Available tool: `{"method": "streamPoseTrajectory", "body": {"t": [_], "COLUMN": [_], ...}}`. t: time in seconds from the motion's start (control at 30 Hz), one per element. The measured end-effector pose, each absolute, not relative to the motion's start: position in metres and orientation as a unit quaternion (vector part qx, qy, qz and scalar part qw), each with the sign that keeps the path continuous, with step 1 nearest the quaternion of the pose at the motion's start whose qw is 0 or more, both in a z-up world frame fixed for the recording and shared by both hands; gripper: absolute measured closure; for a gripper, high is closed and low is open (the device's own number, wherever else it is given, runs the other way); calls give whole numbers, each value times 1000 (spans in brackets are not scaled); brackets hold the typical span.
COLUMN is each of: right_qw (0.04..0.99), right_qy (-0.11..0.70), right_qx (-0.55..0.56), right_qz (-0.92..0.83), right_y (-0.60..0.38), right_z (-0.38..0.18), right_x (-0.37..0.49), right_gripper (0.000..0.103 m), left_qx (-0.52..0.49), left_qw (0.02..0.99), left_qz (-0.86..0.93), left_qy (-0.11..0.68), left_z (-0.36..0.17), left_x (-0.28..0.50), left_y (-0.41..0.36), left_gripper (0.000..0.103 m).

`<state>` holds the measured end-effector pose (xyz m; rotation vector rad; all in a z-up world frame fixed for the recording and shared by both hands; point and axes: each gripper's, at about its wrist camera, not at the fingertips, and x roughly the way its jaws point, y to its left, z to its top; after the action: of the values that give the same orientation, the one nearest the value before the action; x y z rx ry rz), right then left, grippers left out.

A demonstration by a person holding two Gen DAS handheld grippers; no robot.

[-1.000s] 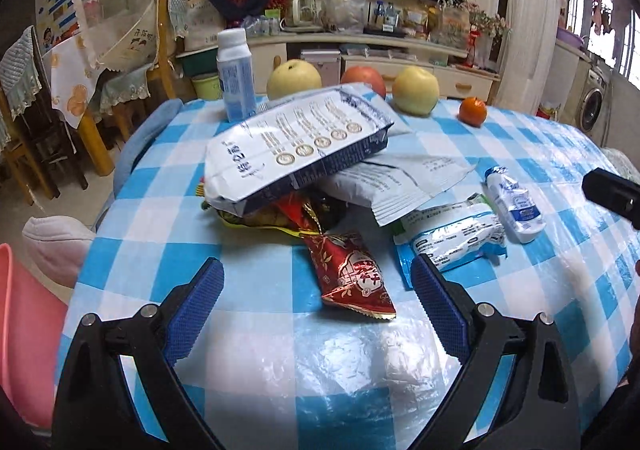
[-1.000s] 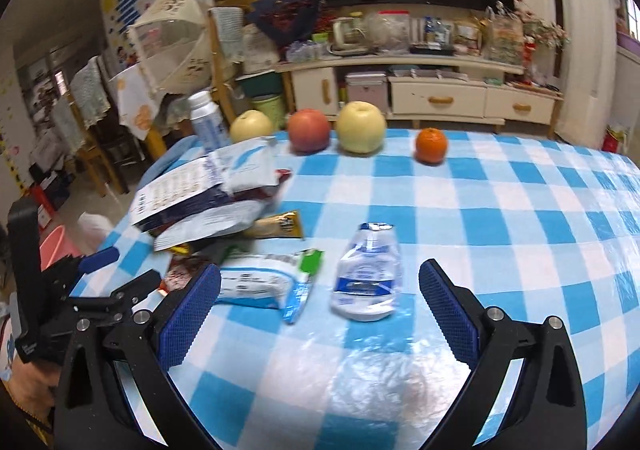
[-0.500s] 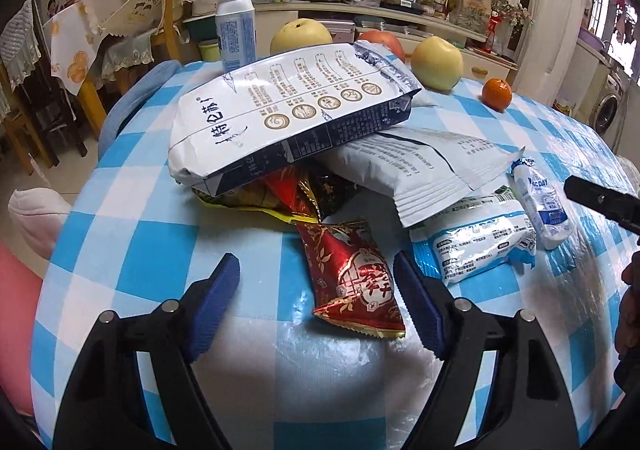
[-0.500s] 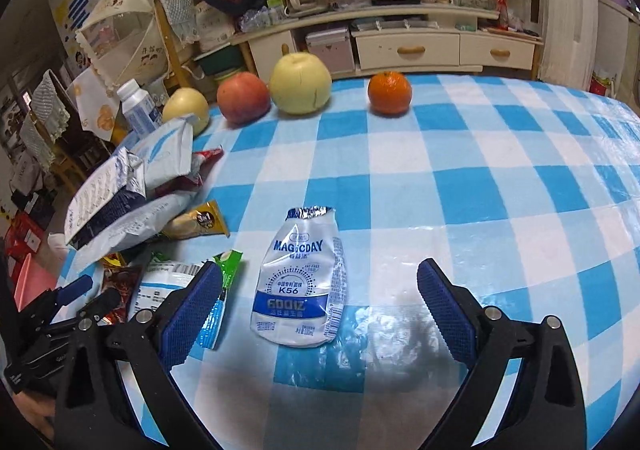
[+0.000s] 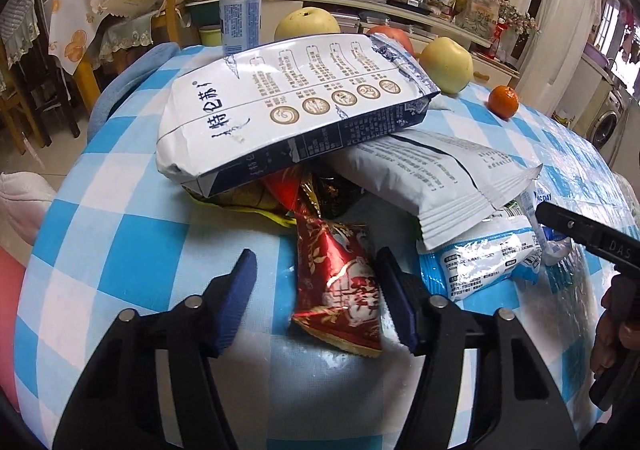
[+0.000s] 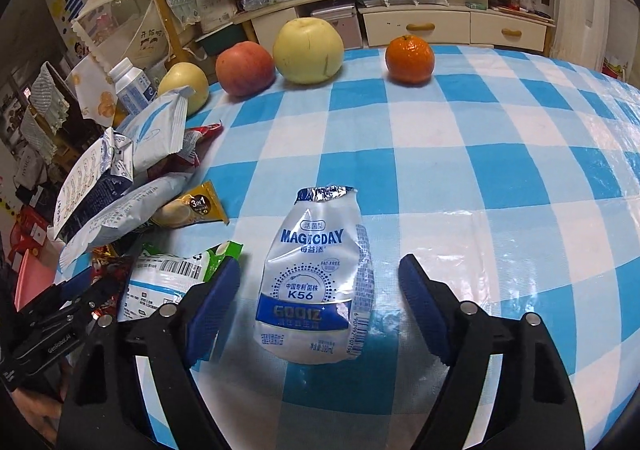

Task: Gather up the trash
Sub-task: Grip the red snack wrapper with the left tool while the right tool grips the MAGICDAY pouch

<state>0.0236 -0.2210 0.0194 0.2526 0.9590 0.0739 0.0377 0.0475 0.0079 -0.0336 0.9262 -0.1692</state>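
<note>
- Left gripper is spread wide, its fingers either side of the red snack wrapper at the near edge of the pile.
- Right gripper is wide too, straddling the flattened drink pouch lying on the checked tablecloth.

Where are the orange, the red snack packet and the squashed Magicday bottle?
orange (image 6: 409, 59), right wrist view, middle of the fruit.
red snack packet (image 5: 340, 282), left wrist view, middle of its printed face.
Magicday bottle (image 6: 316, 278), right wrist view, middle of its label.
</note>
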Motion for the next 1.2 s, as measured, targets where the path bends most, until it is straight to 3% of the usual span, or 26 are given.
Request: {"method": "streamPoseTrajectory", "body": {"t": [0.17, 0.37, 0.5, 0.63, 1.2], "right_qw": [884, 889, 891, 891, 899], "right_qy": [457, 455, 454, 453, 435], "right_qx": [91, 50, 30, 19, 47], "right_qz": [28, 15, 9, -4, 4], "right_y": [-213, -203, -198, -198, -201], "right_z": [18, 15, 13, 13, 27], "right_x": [25, 28, 31, 32, 21], "right_gripper": [28, 28, 28, 42, 43], "left_qx": [-24, -37, -49, -63, -101], "left_qw": [891, 889, 888, 887, 895], "left_qz": [-88, -93, -97, -97, -98], "left_qy": [445, 446, 447, 447, 423], "left_z": [8, 9, 10, 10, 28], "left_x": [38, 38, 38, 37, 25], "left_y": [50, 53, 59, 67, 96], "left_gripper": [59, 64, 65, 65, 65]}}
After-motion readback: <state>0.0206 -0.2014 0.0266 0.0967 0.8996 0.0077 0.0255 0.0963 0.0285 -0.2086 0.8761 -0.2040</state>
